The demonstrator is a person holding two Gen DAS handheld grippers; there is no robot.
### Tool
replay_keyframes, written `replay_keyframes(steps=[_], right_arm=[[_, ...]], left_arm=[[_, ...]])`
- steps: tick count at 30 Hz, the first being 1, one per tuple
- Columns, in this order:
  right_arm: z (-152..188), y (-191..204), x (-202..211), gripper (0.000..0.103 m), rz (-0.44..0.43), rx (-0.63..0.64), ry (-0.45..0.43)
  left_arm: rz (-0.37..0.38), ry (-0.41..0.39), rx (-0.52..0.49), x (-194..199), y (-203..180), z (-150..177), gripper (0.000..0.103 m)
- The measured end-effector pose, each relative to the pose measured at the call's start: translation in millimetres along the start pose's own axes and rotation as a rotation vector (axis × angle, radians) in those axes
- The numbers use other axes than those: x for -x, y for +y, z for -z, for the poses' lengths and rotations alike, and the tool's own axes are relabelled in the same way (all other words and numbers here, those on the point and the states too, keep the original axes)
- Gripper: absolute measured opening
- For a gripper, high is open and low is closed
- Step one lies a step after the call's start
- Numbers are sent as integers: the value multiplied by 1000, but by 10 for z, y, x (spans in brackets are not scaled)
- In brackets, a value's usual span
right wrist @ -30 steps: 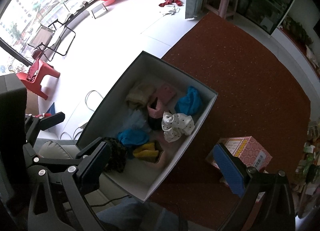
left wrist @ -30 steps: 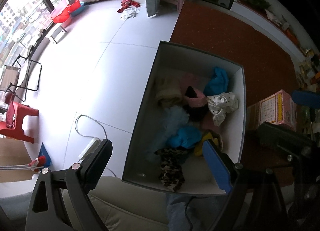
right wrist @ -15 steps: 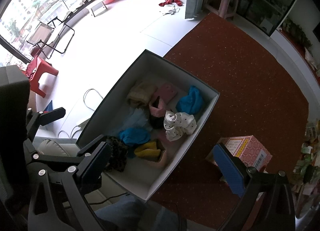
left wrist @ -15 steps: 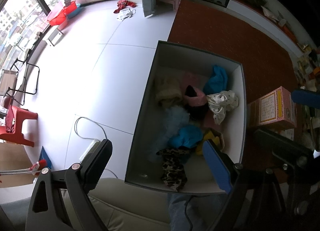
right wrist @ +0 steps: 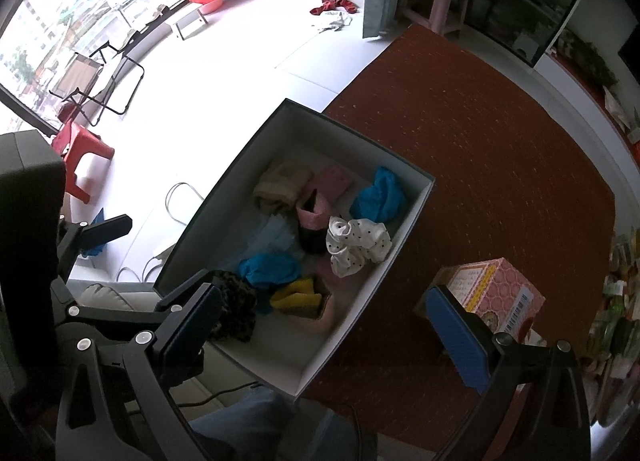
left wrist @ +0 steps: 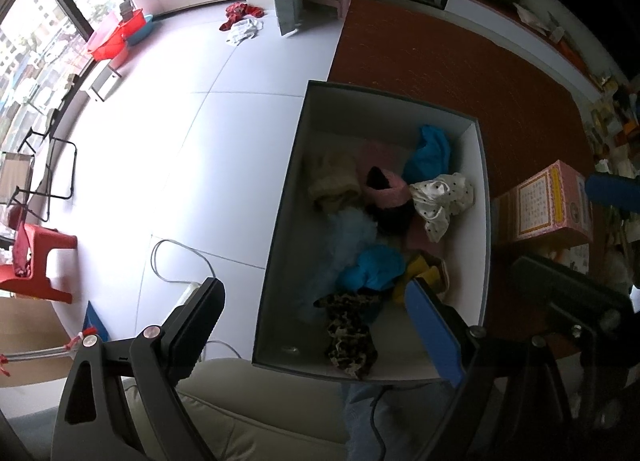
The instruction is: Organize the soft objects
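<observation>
An open box (left wrist: 392, 99) with white inner walls sits on the floor, half on the carpet. In it lie soft items: a white polka-dot cloth (left wrist: 440, 197), a blue cloth (left wrist: 430, 153), a pink piece (left wrist: 388, 189), a beige piece (left wrist: 332, 185), a pale blue fluffy piece (left wrist: 352, 237), a yellow piece (left wrist: 416, 273) and a leopard-print piece (left wrist: 350, 337). My left gripper (left wrist: 316, 325) hangs open above the box's near end, holding nothing. My right gripper (right wrist: 324, 325) is open too, above the box's (right wrist: 360, 137) near right corner, empty. The polka-dot cloth (right wrist: 356, 245) lies ahead of it.
A pink carton (right wrist: 492, 293) stands on the red-brown carpet (right wrist: 500, 149) right of the box. A white cable (left wrist: 176, 253) and power strip lie on the tiled floor to the left. A beige cushion (left wrist: 248, 413) and a person's jeans-clad leg (right wrist: 260, 417) are below. A red stool (left wrist: 36, 261) stands far left.
</observation>
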State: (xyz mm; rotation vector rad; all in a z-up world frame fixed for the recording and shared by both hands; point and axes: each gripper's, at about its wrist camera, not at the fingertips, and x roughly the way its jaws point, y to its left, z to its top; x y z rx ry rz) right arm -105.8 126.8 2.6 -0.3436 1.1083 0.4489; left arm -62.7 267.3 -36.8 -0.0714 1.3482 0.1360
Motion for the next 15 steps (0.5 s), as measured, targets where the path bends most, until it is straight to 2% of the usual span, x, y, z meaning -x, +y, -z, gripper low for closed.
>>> replay_keyframes(steps=[10,15], right_arm=[[71,-3,14,103,7,-6,-5],[77,4,13,103,7,4,-1]], left_arm=[[-9,27,-20,-70,-57,17,94],[-31,2,3,-60,-36,21,94]])
